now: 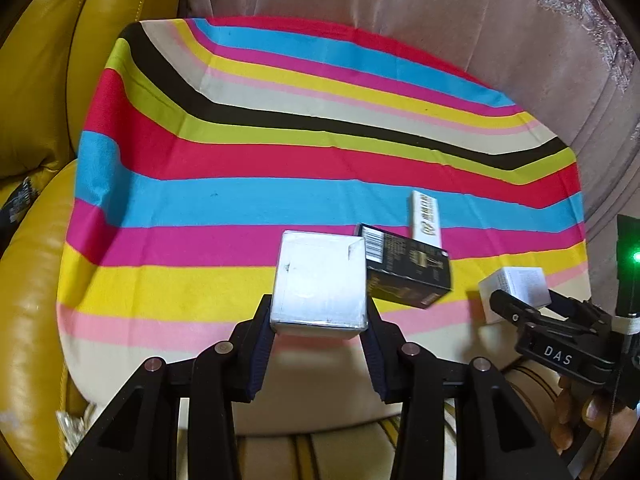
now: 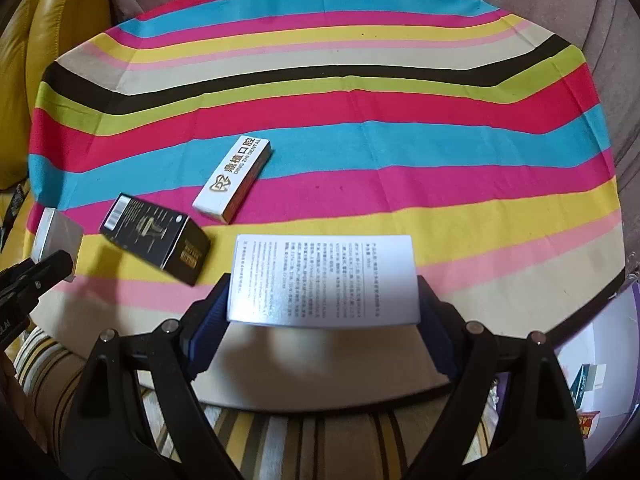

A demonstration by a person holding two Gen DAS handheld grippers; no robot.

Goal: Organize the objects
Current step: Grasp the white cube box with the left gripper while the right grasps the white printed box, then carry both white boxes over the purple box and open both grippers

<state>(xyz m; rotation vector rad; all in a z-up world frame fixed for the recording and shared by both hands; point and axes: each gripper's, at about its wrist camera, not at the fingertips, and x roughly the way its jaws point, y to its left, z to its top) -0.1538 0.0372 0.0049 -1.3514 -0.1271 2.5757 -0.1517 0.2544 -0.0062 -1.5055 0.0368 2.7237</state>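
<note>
Two grippers clamp cartons above the striped cloth (image 2: 360,120): left gripper (image 1: 319,334) squeezing a silver box (image 1: 320,284), right gripper (image 2: 323,312) pinching a printed white box (image 2: 324,280), best kept level while clearing the black box (image 2: 156,238) at ten o'clock.

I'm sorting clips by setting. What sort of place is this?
Probably a home living room: a yellow leather sofa and a beige upholstered seat flank a table under a striped cloth, with small boxes on it.

Black fingers (image 1: 260,344), blue ribbed pads (image 2: 208,328)
</note>
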